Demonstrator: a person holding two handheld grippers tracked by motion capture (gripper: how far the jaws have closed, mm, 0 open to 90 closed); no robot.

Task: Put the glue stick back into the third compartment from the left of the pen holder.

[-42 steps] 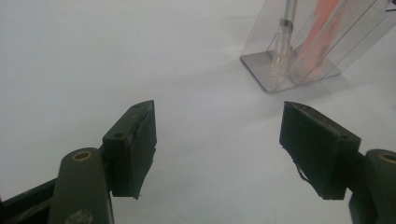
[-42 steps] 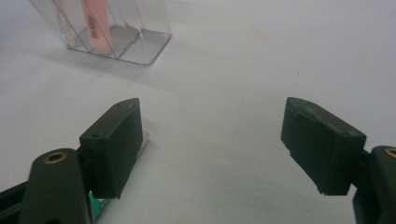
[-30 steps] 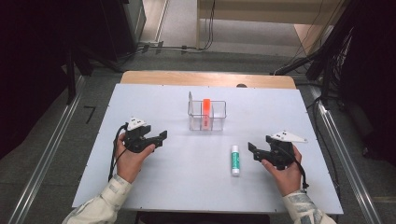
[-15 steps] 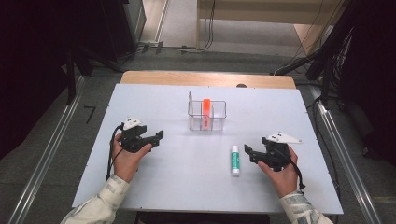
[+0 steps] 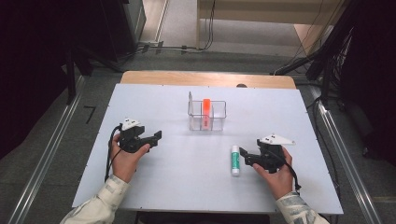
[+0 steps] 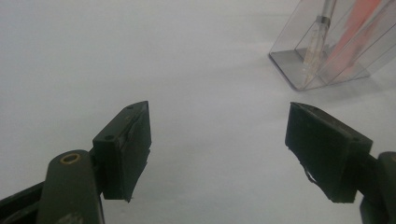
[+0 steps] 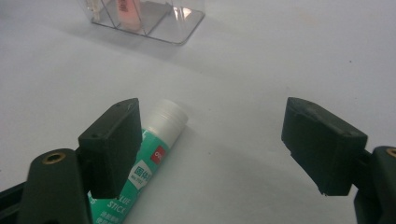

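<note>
On the left of the white table we hold the left gripper with its jaws spread wide over bare tabletop, nothing between them. Ahead, near the table's middle, stands a clear divided holder with an orange marker and a slim clear pen (both upright in it). Farther right the green-and-white glue stick lies flat, its cap toward the holder. Our right gripper sits just beside it, released, its left jaw at the stick's side.
</note>
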